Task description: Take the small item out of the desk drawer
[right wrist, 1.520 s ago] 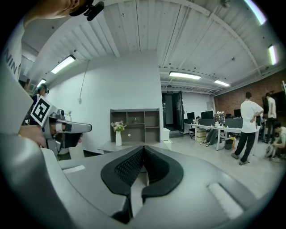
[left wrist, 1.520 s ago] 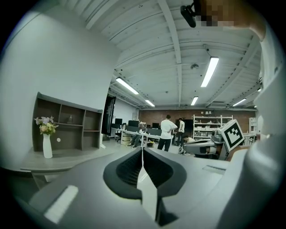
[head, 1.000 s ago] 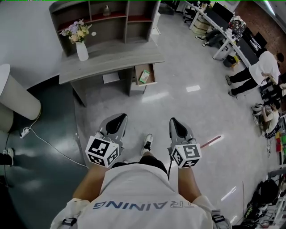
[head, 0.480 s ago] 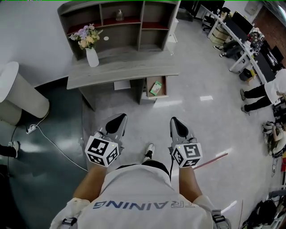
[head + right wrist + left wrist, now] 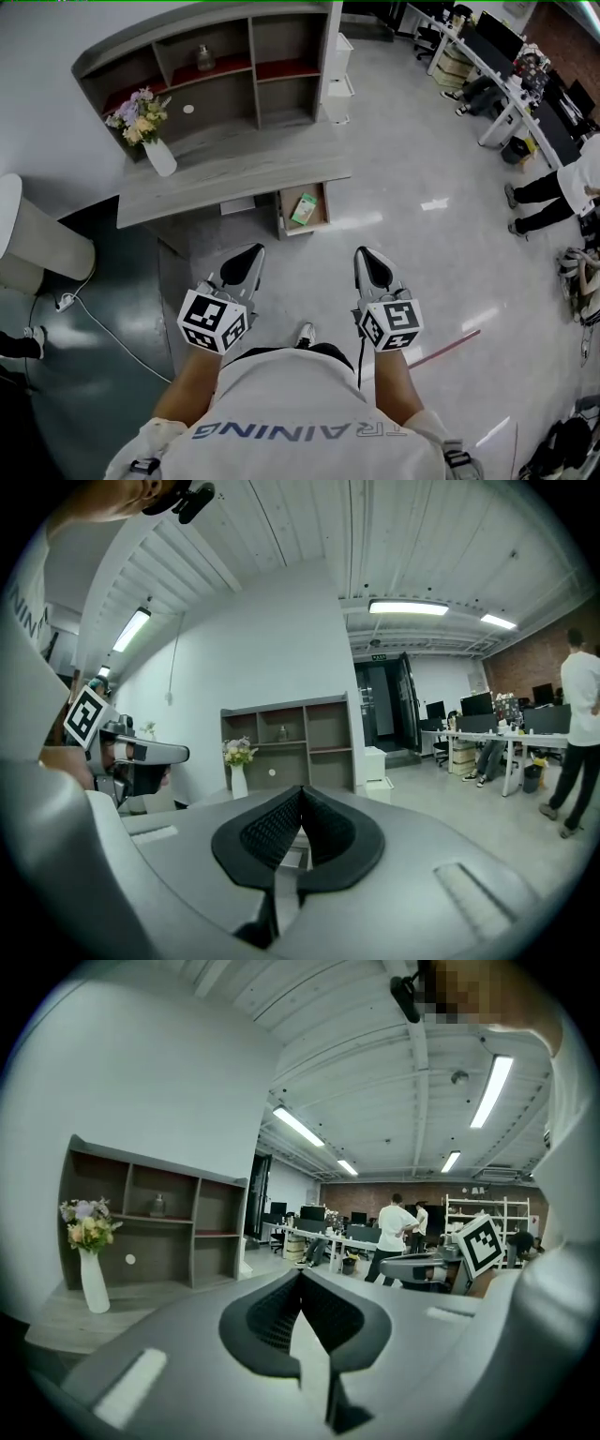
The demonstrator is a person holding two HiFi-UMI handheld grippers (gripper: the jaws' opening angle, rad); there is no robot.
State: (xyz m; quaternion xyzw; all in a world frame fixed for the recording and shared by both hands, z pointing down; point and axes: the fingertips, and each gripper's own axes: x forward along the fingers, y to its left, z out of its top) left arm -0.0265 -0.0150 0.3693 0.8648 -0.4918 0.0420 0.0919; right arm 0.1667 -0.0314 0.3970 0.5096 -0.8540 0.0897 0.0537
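The grey desk (image 5: pixel 234 173) stands ahead of me, its drawer (image 5: pixel 322 214) pulled open at the right end. A small green item (image 5: pixel 303 208) lies inside the drawer. My left gripper (image 5: pixel 251 251) and right gripper (image 5: pixel 366 253) are held side by side in front of my body, well short of the desk, over the pale floor. Both point toward the desk. The left gripper (image 5: pixel 300 1274) has its jaws together with nothing between them. So does the right gripper (image 5: pixel 300 791). The drawer does not show in either gripper view.
A white vase of flowers (image 5: pixel 155 150) stands on the desk's left part, and a grey shelf unit (image 5: pixel 225 75) rises behind it. A white rounded column (image 5: pixel 37 244) and a floor cable (image 5: pixel 103 314) lie left. A red stick (image 5: pixel 445 347) lies on the floor at right; people (image 5: pixel 572 187) stand far right.
The desk and open drawer have shifted in the head view as I move and turn. Both grippers keep the same pose in front of me, still shut.
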